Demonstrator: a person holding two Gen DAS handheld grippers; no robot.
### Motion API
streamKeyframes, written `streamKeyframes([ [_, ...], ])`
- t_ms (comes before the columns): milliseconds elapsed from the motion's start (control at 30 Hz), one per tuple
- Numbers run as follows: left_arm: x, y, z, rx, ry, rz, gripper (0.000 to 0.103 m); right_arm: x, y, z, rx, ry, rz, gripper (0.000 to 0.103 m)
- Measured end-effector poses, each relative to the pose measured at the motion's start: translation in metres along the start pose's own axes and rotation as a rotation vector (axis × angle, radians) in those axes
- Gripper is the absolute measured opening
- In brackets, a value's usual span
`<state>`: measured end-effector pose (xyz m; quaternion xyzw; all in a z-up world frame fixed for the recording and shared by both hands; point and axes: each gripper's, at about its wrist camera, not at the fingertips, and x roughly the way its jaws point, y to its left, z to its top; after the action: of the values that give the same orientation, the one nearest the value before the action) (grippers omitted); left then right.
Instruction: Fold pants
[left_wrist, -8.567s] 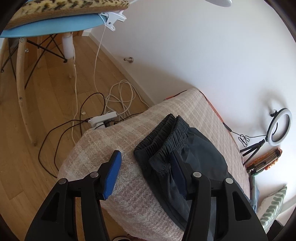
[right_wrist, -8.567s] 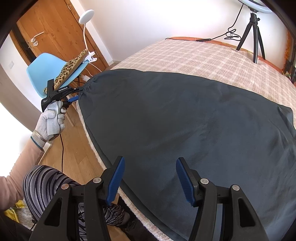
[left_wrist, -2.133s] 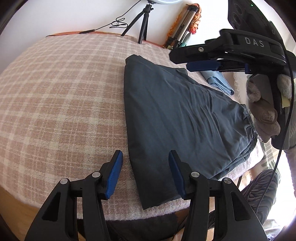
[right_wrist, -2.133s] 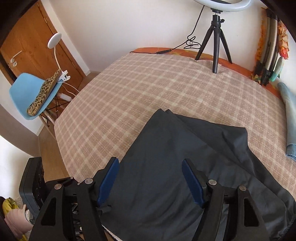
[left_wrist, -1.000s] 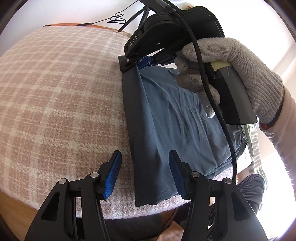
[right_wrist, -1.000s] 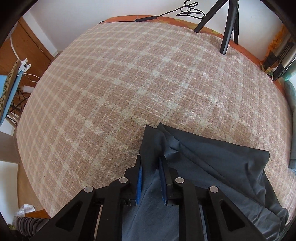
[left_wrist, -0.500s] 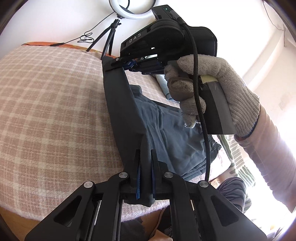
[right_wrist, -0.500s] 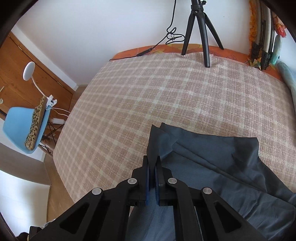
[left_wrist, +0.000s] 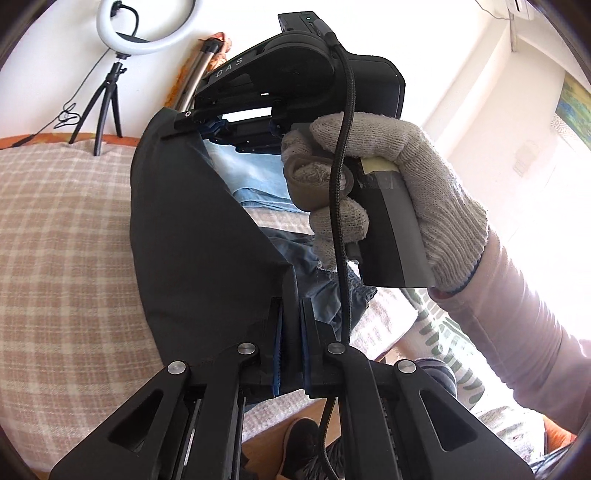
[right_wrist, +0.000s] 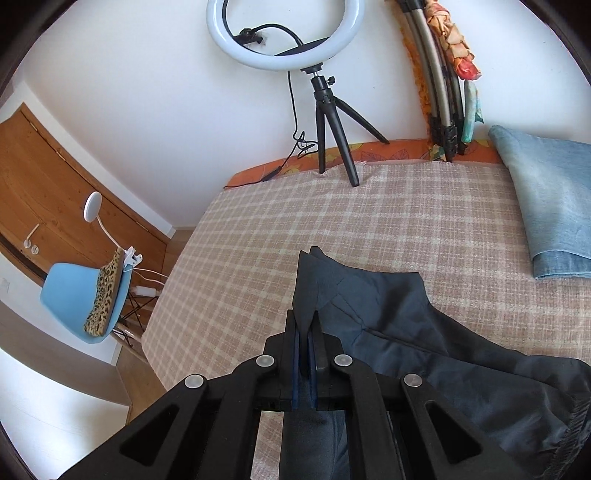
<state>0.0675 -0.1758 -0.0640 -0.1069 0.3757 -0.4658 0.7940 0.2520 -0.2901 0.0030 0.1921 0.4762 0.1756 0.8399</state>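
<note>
Holding the dark pants tight, the left gripper has its blue pads pressed on a fold of the cloth, so it is closed on the pants. The cloth runs up and away from this gripper to the right gripper, which is held by a gloved hand above and ahead of it. The right gripper is also closed on the pants, pinching an edge near one corner, and that corner sticks up just past its tips. The stretch of cloth between the two grippers is lifted off the bed. The rest of the pants hangs down to the right of the right gripper and lies on the checked blanket, with the stretchy waistband at the far right. Folded blue jeans lie ahead and to the right of the right gripper. A ring light on a small tripod stands straight ahead at the wall. A blue chair is off to the left.
</note>
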Motion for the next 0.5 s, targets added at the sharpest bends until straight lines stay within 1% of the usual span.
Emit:
streamKeyframes([
  [267, 0.043, -0.041, 0.007, 0.074, 0.052, -0.07, 0.005, -0.061, -0.065, -0.01, 0.077, -0.084, -0.05, 0.001],
  [367, 0.06, -0.056, 0.009, 0.099, 0.073, -0.1, 0.005, -0.083, -0.094, -0.015, 0.112, -0.105, -0.071, 0.001],
  [500, 0.086, -0.074, 0.012, 0.124, 0.101, -0.133, 0.005, -0.102, -0.131, -0.029, 0.16, -0.119, -0.1, 0.001],
])
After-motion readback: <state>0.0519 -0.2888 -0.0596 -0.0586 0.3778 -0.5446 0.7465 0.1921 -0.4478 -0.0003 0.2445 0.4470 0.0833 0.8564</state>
